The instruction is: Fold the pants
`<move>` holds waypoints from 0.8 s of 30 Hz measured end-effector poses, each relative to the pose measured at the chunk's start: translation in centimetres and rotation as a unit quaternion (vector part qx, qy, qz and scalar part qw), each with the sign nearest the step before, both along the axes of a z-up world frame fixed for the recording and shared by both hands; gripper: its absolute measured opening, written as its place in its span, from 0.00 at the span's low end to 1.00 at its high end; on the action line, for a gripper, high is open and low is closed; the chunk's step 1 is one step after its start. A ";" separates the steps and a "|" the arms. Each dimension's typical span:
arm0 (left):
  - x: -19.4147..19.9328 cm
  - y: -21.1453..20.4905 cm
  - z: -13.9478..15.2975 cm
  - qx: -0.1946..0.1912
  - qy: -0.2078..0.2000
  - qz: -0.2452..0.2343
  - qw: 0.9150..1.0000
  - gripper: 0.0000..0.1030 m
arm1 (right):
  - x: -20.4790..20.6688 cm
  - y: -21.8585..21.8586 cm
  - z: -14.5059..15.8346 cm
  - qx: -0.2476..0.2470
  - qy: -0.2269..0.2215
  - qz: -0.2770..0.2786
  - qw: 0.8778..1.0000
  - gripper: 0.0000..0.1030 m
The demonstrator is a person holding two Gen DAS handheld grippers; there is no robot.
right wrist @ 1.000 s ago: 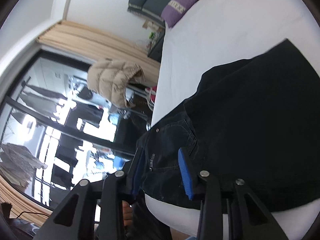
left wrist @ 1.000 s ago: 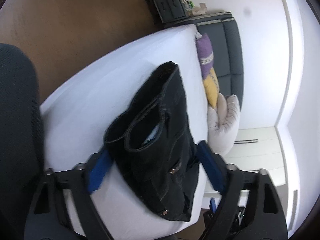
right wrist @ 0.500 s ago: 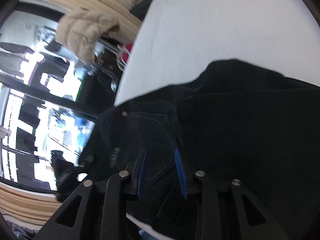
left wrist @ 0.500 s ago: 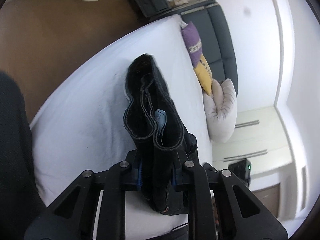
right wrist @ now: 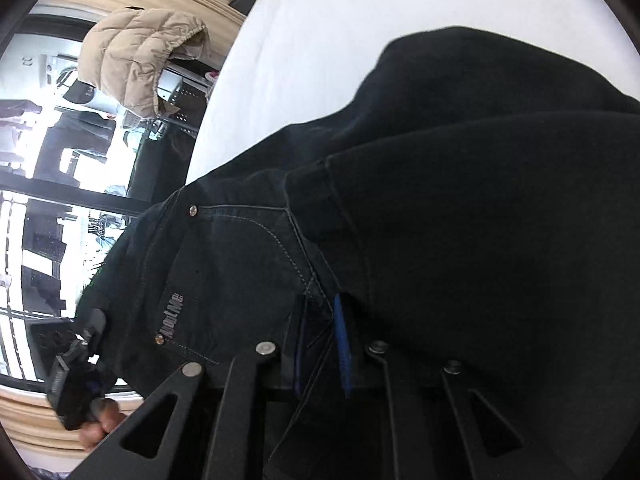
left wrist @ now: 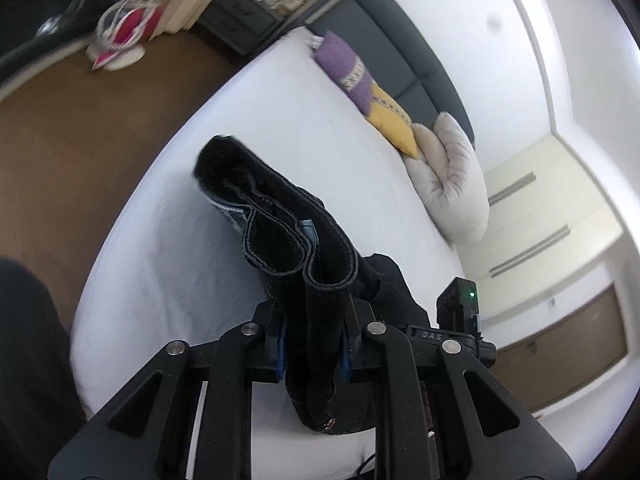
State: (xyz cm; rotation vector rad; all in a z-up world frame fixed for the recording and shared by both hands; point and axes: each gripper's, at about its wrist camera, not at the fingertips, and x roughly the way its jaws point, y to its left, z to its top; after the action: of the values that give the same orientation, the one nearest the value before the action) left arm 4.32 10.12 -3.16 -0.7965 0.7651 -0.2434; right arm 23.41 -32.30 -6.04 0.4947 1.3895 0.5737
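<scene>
Black pants lie on a white bed, their waistband bunched and raised off the sheet. Left gripper has its jaws narrow, blue pads pressing a thick fold of the waistband between them. Right gripper is closing its jaws on the denim beside a stitched pocket seam, with cloth between the pads and pressed by them. Folded black cloth fills most of the right wrist view. Purple and yellow cushions and a pale pillow rest at the bed's far edge, against a dark headboard. Beige padded jacket hangs near a window.
</scene>
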 end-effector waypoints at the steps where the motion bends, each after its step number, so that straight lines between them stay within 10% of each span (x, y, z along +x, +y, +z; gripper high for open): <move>1: 0.8 -1.0 0.7 0.010 -0.005 -0.005 1.000 0.16 | 0.0 -0.2 0.2 0.015 0.000 -0.006 1.000 0.30; 5: 1.9 -4.6 3.6 0.062 -0.029 -0.043 0.997 0.16 | -1.0 -2.7 2.6 0.067 -0.028 -0.035 0.997 0.70; 15: 6.8 -22.7 4.9 0.222 -0.074 -0.199 0.952 0.13 | -0.7 -8.0 7.4 0.191 -0.051 -0.025 0.980 0.73; 24: 6.2 -33.1 1.2 0.319 -0.073 -0.292 0.899 0.13 | -0.1 -7.7 6.8 0.147 -0.049 -0.020 0.988 0.88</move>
State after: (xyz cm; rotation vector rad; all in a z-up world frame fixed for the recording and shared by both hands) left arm 10.56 -22.97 -1.92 0.0924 0.8593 -0.5485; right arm 23.34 -40.03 0.71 0.7186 1.2043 0.7658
